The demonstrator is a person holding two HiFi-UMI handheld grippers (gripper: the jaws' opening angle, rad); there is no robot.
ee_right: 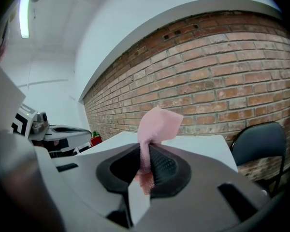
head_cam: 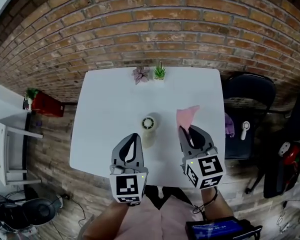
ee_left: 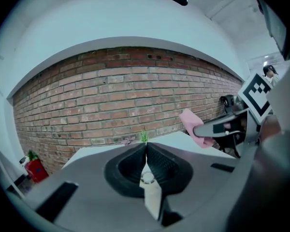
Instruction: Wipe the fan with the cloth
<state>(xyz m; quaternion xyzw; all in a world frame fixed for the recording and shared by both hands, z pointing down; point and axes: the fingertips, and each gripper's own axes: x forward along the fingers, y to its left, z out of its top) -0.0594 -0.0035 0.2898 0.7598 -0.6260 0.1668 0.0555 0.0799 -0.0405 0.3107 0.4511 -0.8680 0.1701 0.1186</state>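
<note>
A small round white fan (head_cam: 148,123) stands on the white table (head_cam: 105,109), near the middle. My left gripper (head_cam: 134,136) hovers just in front of the fan and a little to its left. Its jaws (ee_left: 146,146) are shut with nothing between them. My right gripper (head_cam: 183,129) is to the right of the fan, shut on a pink cloth (head_cam: 187,116). The cloth (ee_right: 157,123) sticks up and forward out of the jaws (ee_right: 146,151). The left gripper view shows the cloth (ee_left: 189,119) in the right gripper (ee_left: 203,129).
Two small potted plants (head_cam: 159,72) (head_cam: 140,74) sit at the table's far edge against the brick wall (head_cam: 155,29). A black chair (head_cam: 250,91) with a small hand fan (head_cam: 245,129) on it stands right of the table. A red pot (head_cam: 46,104) and white shelf (head_cam: 5,149) are at left.
</note>
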